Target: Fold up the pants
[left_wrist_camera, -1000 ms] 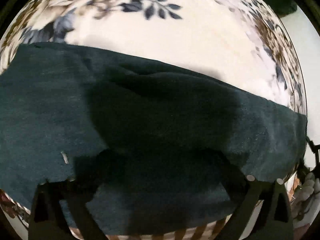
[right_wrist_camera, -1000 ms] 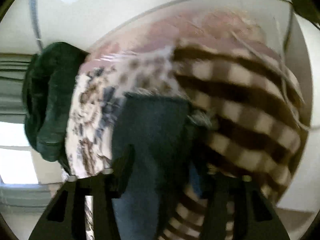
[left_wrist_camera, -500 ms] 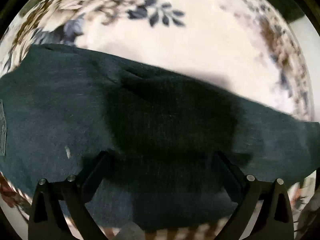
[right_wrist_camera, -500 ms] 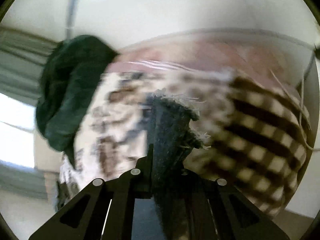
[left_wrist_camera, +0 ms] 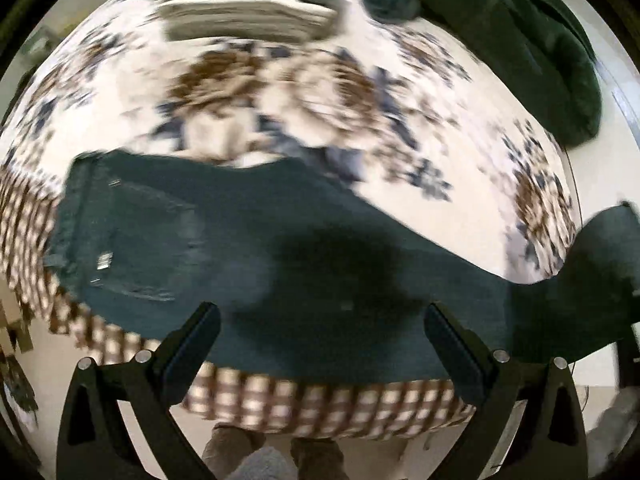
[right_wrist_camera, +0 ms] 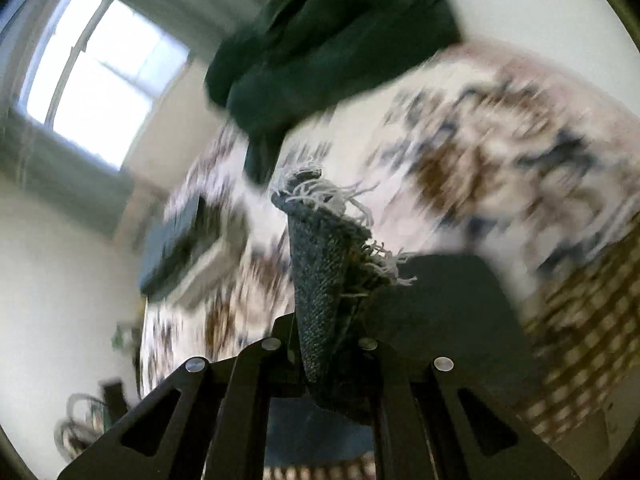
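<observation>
The pants (left_wrist_camera: 280,256) are dark blue jeans and they lie across a bed, on a floral blanket (left_wrist_camera: 320,92) with brown and blue flowers on a white ground. In the left wrist view the waist part with a pocket is toward the left, and the leg stretches to the right, where its far end rises up from the bed. Under the near edge of the pants a brown and white checked cover (left_wrist_camera: 320,404) hangs over the side of the bed.

The left tongs (left_wrist_camera: 322,320) are wide open and hold nothing; their two fingers stand apart above the near edge of the pants. Whether they touch the cloth I cannot tell.

The right tongs (right_wrist_camera: 320,336) are closed on the frayed hem of the pants (right_wrist_camera: 320,264), and the white threads of the hem stick out above the fingers. The cloth stands up between them like a narrow cone.

At the far side of the bed there is a dark green blanket (left_wrist_camera: 520,40), bunched up, and beside it a stack of folded clothes (left_wrist_camera: 248,12). The right wrist view, which is blurred, shows also a bright window (right_wrist_camera: 100,80) in a pale wall
</observation>
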Motion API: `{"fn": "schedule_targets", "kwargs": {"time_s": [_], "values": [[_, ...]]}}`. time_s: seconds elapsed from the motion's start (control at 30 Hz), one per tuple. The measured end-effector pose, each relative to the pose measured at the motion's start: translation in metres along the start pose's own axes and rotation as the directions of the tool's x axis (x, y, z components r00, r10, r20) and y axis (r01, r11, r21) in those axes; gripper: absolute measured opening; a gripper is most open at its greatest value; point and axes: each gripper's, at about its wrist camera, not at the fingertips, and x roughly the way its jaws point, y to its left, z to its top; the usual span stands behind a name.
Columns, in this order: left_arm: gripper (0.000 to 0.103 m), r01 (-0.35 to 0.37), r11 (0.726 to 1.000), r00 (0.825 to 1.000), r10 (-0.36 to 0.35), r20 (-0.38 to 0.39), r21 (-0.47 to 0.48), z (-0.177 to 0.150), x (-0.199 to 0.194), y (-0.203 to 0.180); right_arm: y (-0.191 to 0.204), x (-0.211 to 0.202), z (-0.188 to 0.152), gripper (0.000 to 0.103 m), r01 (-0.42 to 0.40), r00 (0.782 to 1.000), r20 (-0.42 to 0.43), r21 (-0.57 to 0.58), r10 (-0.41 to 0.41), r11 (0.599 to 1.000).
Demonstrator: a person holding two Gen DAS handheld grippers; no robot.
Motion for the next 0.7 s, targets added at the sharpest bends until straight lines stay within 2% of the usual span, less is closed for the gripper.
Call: {"fn": "schedule_targets", "kwargs": {"time_s": [0.07, 0.2, 0.3, 0.37, 0.4, 0.47, 0.53, 0.6, 0.63, 0.7], "values": [[0.103, -0.027, 0.999, 1.0, 0.027, 0.001, -0.033, -0.004, -0.004, 0.028, 0.019, 0.03, -0.033, 0.009, 0.014, 0.998, -0.065, -0.038, -0.017, 0.999], [0.103, -0.073, 0.994, 0.997, 0.074, 0.003, -0.081, -0.013, -0.001, 0.084, 0.055, 0.108, -0.108, 0.008, 0.053, 0.973, -0.212, -0.173, -0.09, 0.983], [0.103, -0.082, 0.989, 0.997, 0.08, -0.021, -0.123, -0.019, 0.008, 0.117, 0.068, 0.166, -0.163, 0.014, 0.113, 0.926, -0.319, -0.27, -0.2, 0.956], [0.103, -0.083, 0.986, 0.996, 0.078, -0.038, -0.143, -0.022, 0.01, 0.131, 0.066, 0.194, -0.184, 0.03, 0.137, 0.884, -0.399, -0.275, -0.242, 0.952], [0.103, -0.079, 0.986, 0.996, 0.074, -0.043, -0.15, -0.022, 0.012, 0.136, 0.064, 0.199, -0.187, 0.034, 0.126, 0.878, -0.42, -0.261, -0.23, 0.957], [0.103, -0.065, 0.988, 0.998, 0.061, -0.033, -0.143, -0.02, 0.013, 0.139, 0.065, 0.192, -0.186, 0.058, 0.039, 0.879, -0.462, -0.18, -0.12, 0.983], [0.103, -0.053, 0.993, 0.999, 0.052, -0.015, -0.11, -0.017, 0.013, 0.134, 0.058, 0.177, -0.177, 0.067, -0.028, 0.88, -0.475, -0.075, -0.011, 0.997], [0.103, -0.026, 0.997, 1.0, 0.025, -0.01, -0.079, -0.011, 0.019, 0.122, 0.046, 0.153, -0.166, 0.069, -0.004, 0.903, -0.428, -0.035, -0.011, 0.999], [0.103, -0.002, 0.998, 1.0, 0.001, -0.014, -0.062, -0.008, 0.024, 0.113, 0.035, 0.137, -0.159, 0.07, 0.027, 0.919, -0.392, -0.022, -0.034, 0.999], [0.103, 0.029, 0.999, 0.999, -0.029, -0.024, -0.019, -0.003, 0.035, 0.094, 0.014, 0.114, -0.146, 0.07, 0.109, 0.933, -0.344, -0.014, -0.108, 0.994]]}}
